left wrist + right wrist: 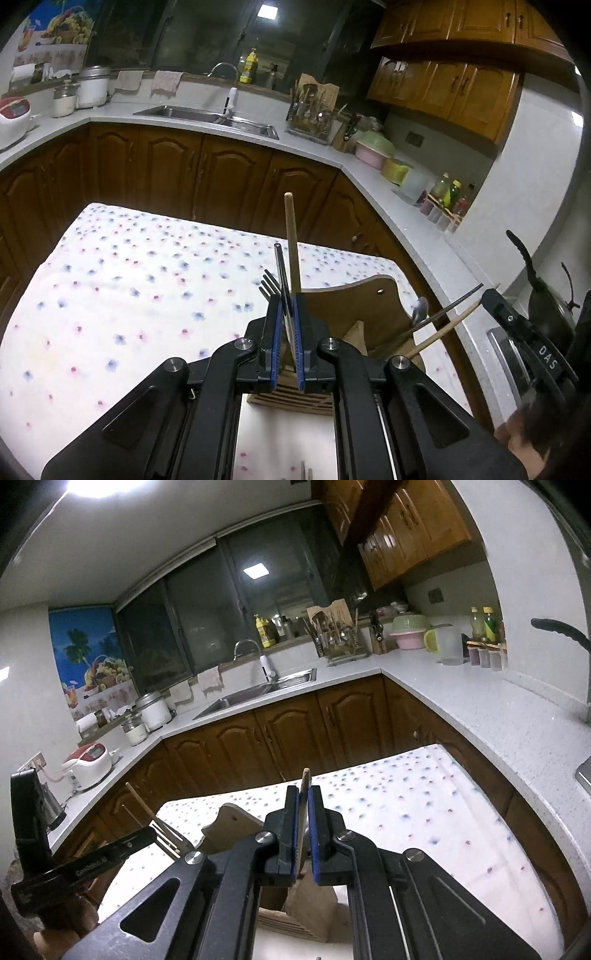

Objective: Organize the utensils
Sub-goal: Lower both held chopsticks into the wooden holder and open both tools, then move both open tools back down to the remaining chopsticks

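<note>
Your left gripper [287,314] is clamped on a small bundle: a black metal fork [269,284], a thin dark rod-like utensil [280,269] and a long pale wooden handle [291,243], all standing up between the blue pads. Your right gripper [303,812] pinches a single flat pale wooden stick [305,786], its tip just showing above the fingers. Both hang over the light brown wooden utensil holder [354,306], which stands at the near right of the table under the white cloth with small blue and pink flowers [129,295].

To seat these well, I'd lower one hand at a time, keeping the handles upright over the holder's opening, and release only once the ends are inside; the bundle could splay or tip if let go high.

Readable writing: "DAS" on the black right-hand gripper body in the left view, and a small white word on the other gripper's arm, too blurred to make out.
</note>
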Tool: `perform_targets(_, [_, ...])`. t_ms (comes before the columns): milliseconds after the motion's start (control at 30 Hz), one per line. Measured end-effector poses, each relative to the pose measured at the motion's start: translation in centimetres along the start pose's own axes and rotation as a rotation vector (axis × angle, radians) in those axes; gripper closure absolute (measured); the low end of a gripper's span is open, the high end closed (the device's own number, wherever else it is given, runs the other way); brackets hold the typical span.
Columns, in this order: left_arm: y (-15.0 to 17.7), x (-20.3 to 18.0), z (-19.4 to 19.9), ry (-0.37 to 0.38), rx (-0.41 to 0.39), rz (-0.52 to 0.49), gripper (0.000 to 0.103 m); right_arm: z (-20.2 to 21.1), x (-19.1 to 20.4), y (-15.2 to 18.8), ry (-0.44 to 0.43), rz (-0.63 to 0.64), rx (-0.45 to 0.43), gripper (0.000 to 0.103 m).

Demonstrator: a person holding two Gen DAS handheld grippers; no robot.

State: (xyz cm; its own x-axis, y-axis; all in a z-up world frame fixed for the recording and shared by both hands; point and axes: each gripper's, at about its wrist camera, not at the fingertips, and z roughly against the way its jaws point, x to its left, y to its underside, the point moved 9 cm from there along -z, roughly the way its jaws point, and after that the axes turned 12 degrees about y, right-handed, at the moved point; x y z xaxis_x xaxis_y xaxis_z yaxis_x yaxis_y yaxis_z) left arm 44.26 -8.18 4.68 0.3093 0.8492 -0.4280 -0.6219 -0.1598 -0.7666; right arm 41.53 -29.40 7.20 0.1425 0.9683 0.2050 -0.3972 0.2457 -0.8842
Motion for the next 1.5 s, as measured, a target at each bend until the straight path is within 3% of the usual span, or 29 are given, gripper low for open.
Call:
perform_targets(100, [0.0,0.2,-0.1,0.009,0.018,0.011,0.097,0.0,0.0,0.0,-0.004,-0.008,0.007,0.098])
perform_targets(233, [0.0,0.0,0.4,0.024,0.029,0.012,0.090,0.0,-0.2,0.2,-0.022,-0.034,0.022,0.091])
perform_targets(300, [0.0,-0.1,0.9,0.023,0.023,0.008,0.076,0.4,-0.2,0.2,-0.024,-0.037,0.015,0.084])
perform_targets(467, [0.2,-0.5,3.2,0.011,-0.012,-0.008,0.051,2.3,-0.9,-0.4,-0.051,-0.086,-0.027,0.032])
perform_targets(533, [0.6,-0.6,4.1,0.011,-0.019,-0.010,0.044,3.1,-1.1,-0.5,-0.053,-0.099,-0.043,0.020])
perform_targets(600, [1.0,-0.6,5.0,0.004,-0.025,-0.010,0.028,3.9,-1.4,-0.5,-0.059,-0.115,-0.054,0.008])
perform_targets(633, [1.3,-0.5,5.6,0.000,-0.035,-0.008,0.027,4.4,-1.5,-0.4,-0.065,-0.124,-0.060,0.003])
perform_targets(900, [5.2,0.4,9.4,-0.025,-0.036,0.024,0.021,7.7,-2.4,2.4,-0.068,-0.138,-0.045,0.001])
perform_targets(1500, [15.8,4.4,12.3,-0.076,0.086,0.134,0.021,10.7,-4.3,14.3,-0.028,-0.146,0.143,0.002])
